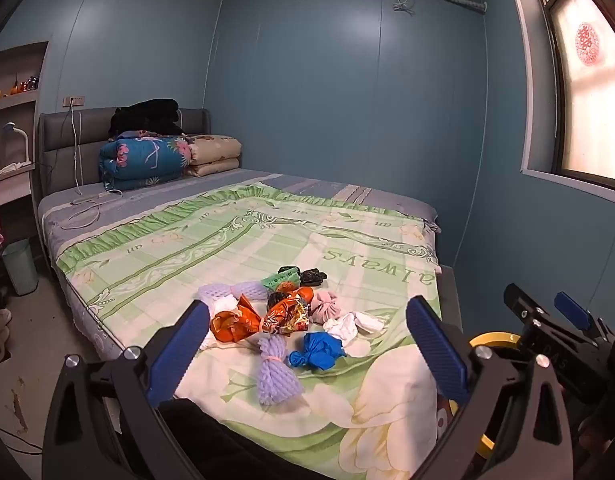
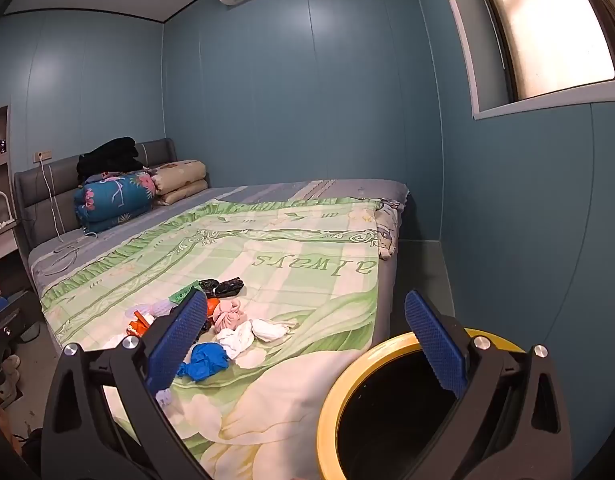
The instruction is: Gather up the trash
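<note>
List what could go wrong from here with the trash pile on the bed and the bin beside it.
1. The trash pile is tangled: the orange wrapper overlaps its neighbours, so a grab by the open left gripper may drag other pieces along or pinch the bedspread.
2. The yellow-rimmed bin stands off the bed's corner; light pieces like the blue glove could miss the opening and land on the floor.
3. The open right gripper hovers over the bin, so the two grippers may collide.

A matt cotton-like sheet [image 1: 267,240] is spread over the bed. Glossy foil is seen on the orange wrapper [image 1: 263,318], foam netting on the lilac sleeve [image 1: 273,376], and probably thin rubber on the blue glove [image 1: 317,354]. The bin [image 2: 347,376] rim looks like smooth plastic.
</note>
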Available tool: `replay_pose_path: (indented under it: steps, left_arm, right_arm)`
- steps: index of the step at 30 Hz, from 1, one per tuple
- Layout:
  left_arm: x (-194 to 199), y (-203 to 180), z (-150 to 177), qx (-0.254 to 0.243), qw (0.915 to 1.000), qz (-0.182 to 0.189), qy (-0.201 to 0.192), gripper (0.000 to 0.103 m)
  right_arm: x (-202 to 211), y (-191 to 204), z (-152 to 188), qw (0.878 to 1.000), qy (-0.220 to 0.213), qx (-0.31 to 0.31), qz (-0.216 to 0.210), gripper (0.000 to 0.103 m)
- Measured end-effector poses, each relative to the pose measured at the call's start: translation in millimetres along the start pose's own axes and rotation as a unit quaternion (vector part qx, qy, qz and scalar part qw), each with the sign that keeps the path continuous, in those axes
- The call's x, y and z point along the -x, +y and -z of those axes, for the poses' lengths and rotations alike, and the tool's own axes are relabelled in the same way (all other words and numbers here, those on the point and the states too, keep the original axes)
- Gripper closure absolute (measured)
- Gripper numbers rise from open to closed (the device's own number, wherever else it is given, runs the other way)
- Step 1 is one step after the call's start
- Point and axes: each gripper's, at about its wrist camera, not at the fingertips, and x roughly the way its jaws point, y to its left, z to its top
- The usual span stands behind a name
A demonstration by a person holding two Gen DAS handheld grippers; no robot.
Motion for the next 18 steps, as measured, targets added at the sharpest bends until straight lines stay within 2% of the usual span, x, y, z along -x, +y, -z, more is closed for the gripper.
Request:
replay_pose_path:
  steps: [18]
  left_arm:
    - [-0.3,0.2,-0.2,0.001,1.0000,0.000,0.002,0.008]
  right_arm:
    - [-1.8,-1.0,1.2,1.000,0.001,-0.001,0.000,0.008]
